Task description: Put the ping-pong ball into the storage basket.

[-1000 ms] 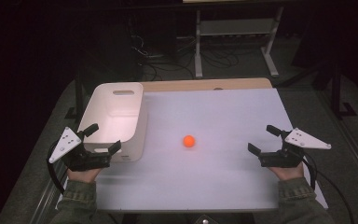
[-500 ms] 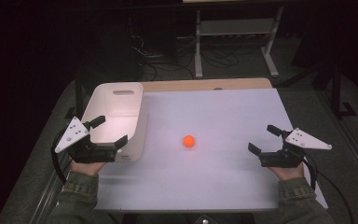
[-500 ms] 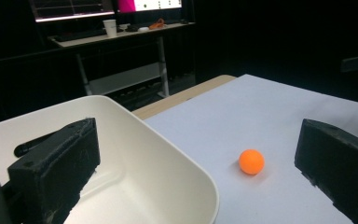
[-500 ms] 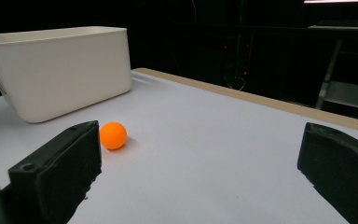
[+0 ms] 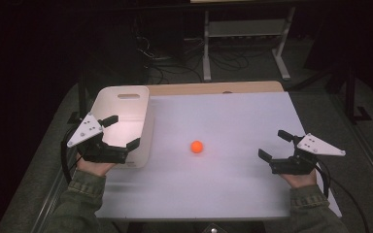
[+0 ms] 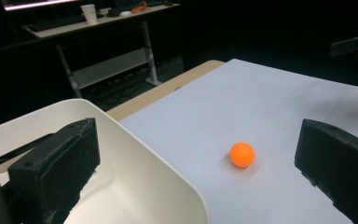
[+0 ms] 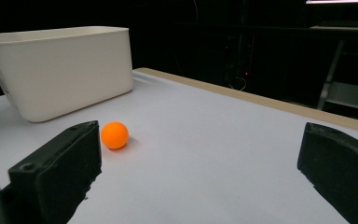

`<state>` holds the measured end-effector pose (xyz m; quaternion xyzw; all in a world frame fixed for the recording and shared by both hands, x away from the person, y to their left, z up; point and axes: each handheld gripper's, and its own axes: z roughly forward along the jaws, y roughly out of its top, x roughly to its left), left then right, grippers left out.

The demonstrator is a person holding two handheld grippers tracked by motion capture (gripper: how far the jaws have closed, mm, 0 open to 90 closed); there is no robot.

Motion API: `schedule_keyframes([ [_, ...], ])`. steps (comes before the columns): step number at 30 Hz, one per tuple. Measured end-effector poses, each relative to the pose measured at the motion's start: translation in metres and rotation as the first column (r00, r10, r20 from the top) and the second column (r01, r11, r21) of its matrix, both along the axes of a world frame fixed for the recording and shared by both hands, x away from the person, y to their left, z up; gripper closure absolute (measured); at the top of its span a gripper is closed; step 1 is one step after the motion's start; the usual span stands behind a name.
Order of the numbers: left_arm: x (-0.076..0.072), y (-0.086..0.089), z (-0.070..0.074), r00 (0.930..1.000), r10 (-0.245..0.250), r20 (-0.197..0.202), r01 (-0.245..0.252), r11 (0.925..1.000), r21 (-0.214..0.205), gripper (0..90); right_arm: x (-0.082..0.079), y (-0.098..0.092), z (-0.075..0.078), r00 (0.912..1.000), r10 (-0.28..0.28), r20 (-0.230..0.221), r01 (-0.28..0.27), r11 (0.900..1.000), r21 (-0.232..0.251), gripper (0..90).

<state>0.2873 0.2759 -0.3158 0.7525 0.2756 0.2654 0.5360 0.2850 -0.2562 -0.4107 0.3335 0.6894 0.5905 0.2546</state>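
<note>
One orange ball (image 5: 196,146) sits alone mid-table, just right of the white bin (image 5: 143,127) and well apart from both tools. I have my left gripper (image 5: 122,132) spread wide above the bin's near corner and my right gripper (image 5: 276,145) gaping empty near the table's right edge. I judge this the approach step; next I must bring one open gripper around the ball and close gently, since it may roll.

Left gripper (image 5: 121,132) swings up over the white bin's (image 5: 143,124) near corner, now aiming toward the orange ball (image 5: 196,146).

Both tongs (image 5: 118,131) (image 5: 273,144) wide open, held apart
</note>
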Motion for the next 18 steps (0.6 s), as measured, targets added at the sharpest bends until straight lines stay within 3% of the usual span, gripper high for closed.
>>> schedule_keyframes([
  [14, 0.012, -0.015, 0.007, 0.9993, -0.035, -0.015, 0.036, 0.9979, 0.053, 0.0, 0.0, 0.0, 0.0, 1.0, 0.003, 0.001, -0.003, 1.0, 0.0, 0.0],
  [18, 0.017, -0.024, 0.009, 0.9983, -0.051, -0.029, 0.053, 0.9944, 0.091, 0.0, 0.0, 0.0, 0.0, 1.0, -0.001, -0.006, 0.001, 1.0, -0.004, 0.0],
])
